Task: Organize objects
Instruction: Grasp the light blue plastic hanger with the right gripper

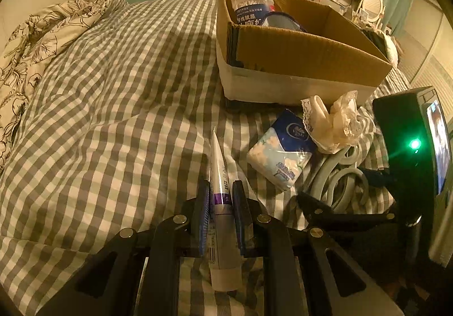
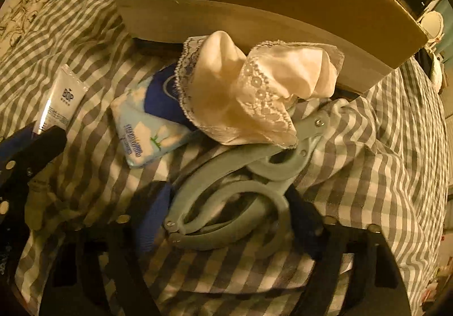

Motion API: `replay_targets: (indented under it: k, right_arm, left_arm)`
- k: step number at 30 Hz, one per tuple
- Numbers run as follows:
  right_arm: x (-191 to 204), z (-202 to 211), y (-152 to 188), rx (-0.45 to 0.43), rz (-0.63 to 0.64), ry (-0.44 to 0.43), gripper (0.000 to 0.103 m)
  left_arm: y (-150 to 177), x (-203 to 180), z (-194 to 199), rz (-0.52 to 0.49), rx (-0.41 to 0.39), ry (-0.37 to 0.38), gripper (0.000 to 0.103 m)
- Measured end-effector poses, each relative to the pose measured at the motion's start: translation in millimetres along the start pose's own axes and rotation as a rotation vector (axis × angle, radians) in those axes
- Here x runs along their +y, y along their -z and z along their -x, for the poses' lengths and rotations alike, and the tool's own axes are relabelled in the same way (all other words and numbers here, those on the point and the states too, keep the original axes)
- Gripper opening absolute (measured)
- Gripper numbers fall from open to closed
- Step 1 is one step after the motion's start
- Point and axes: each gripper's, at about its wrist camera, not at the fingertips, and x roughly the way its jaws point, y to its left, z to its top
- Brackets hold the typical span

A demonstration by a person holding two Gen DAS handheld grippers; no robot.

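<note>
Left wrist view: on a gingham bedspread (image 1: pixel 113 106), our left gripper (image 1: pixel 220 194) is clamped on a white-and-purple tube (image 1: pixel 219 174), which lies flat between the pads with its crimped end pointing toward the cardboard box (image 1: pixel 305 55). To the right sit a blue tissue pack (image 1: pixel 280 149), a lace-trimmed cloth (image 1: pixel 325 120) and, beyond them, our other tool. The box (already holding a plastic jar (image 1: pixel 249 4)) stands near, just past the loose items.

Right wrist view: the tube (image 2: pixel 61 100) shows at far left, then the tissue pack (image 2: pixel 147 129), then the cloth (image 2: pixel 249 95) draped against the box wall (image 2: pixel 254 24) and over part of a folding green hanger (image 2: pixel 226 197). Our right gripper (image 2: pixel 226 211) is spread wide, its fingers either side of the hanger's loops, not yet closed.

We judge the tube should be lifted level and carried over the near wall before release; the hanger wants a grip on one solid bar, lest the cloth be dragged along.
</note>
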Motion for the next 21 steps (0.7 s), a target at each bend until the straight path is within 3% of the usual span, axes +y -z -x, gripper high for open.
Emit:
replay_targets:
  k: [6, 8, 13, 21]
  right_arm:
    - [-11.3, 18.4, 6.1, -0.041, -0.055, -0.057, 0.066]
    - [-17.3, 26.5, 7.7, -0.062, -0.082, -0.093, 0.027]
    - [-24.1, 33.6, 12.3, -0.063, -0.109, -0.137, 0.020]
    - [-29.0, 69.2, 27.7, -0.149, -0.104, -0.154, 0.012]
  left_arm:
    - [5.4, -3.2, 5.1, -0.021, -0.005, -0.005, 0.016]
    - [7.4, -4.3, 7.1, -0.029, -0.006, -0.009, 0.016]
    - [9.6, -5.1, 11.2, -0.035, -0.006, -0.016, 0.016]
    - [14.8, -7.9, 23.5, -0.053, -0.007, -0.028, 0.016]
